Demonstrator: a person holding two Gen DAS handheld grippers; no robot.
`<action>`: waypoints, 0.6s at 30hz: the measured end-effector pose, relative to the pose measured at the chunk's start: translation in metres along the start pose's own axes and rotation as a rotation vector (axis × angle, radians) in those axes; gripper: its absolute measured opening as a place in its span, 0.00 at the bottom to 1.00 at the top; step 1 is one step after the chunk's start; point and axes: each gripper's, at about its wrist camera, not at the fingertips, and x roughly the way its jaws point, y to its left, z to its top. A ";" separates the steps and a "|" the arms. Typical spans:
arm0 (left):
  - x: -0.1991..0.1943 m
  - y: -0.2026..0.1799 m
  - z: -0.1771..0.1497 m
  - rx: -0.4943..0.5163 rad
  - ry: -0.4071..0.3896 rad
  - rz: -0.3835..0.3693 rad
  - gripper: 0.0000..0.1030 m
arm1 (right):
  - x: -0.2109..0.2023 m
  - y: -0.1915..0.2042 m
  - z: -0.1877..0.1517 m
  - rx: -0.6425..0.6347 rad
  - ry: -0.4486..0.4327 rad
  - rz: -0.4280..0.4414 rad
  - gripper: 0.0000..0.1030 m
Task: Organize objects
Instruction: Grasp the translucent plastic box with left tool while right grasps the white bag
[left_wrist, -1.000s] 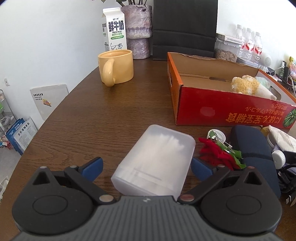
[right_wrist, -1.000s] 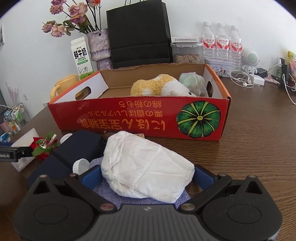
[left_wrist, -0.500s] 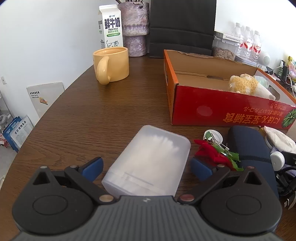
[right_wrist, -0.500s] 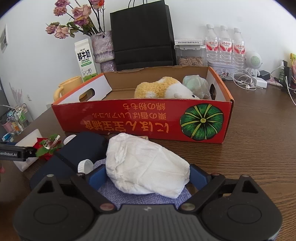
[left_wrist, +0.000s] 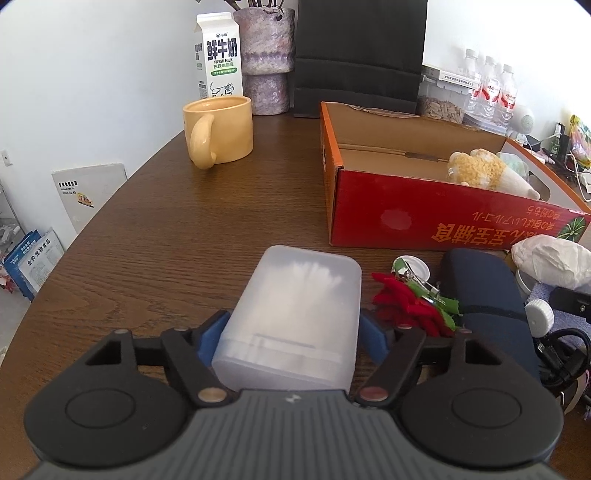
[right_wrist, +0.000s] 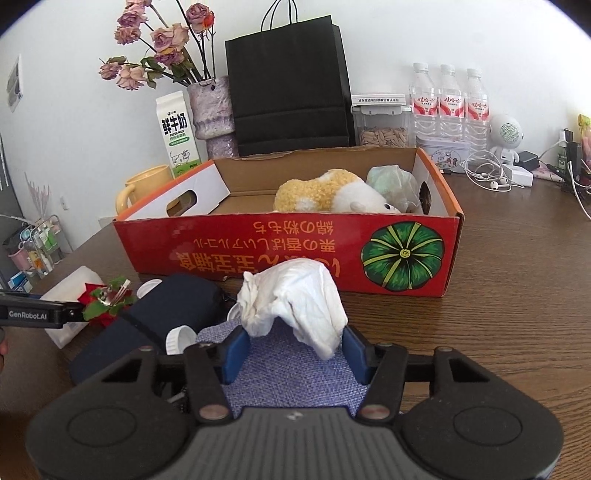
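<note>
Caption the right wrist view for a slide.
Right gripper clamps a crumpled white bag before the red pumpkin-print box.

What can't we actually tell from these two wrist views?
- Clear plastic box, left wrist view: its near end is hidden behind the left gripper, and the frosted wall blurs the contents.
- White bag, right wrist view: opaque, so its contents are hidden. The right gripper is closed on it.
- Red cardboard box, both views: its front wall hides part of the floor inside.
</note>
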 end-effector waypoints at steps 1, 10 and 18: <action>-0.001 0.000 0.000 -0.001 -0.001 0.001 0.72 | -0.001 0.000 0.000 0.000 -0.003 -0.005 0.39; -0.011 -0.003 -0.001 0.004 -0.004 0.007 0.66 | -0.006 0.000 0.000 -0.014 -0.008 0.002 0.30; -0.020 0.000 -0.004 -0.008 -0.024 0.028 0.66 | -0.010 0.026 0.016 -0.062 -0.047 0.072 0.85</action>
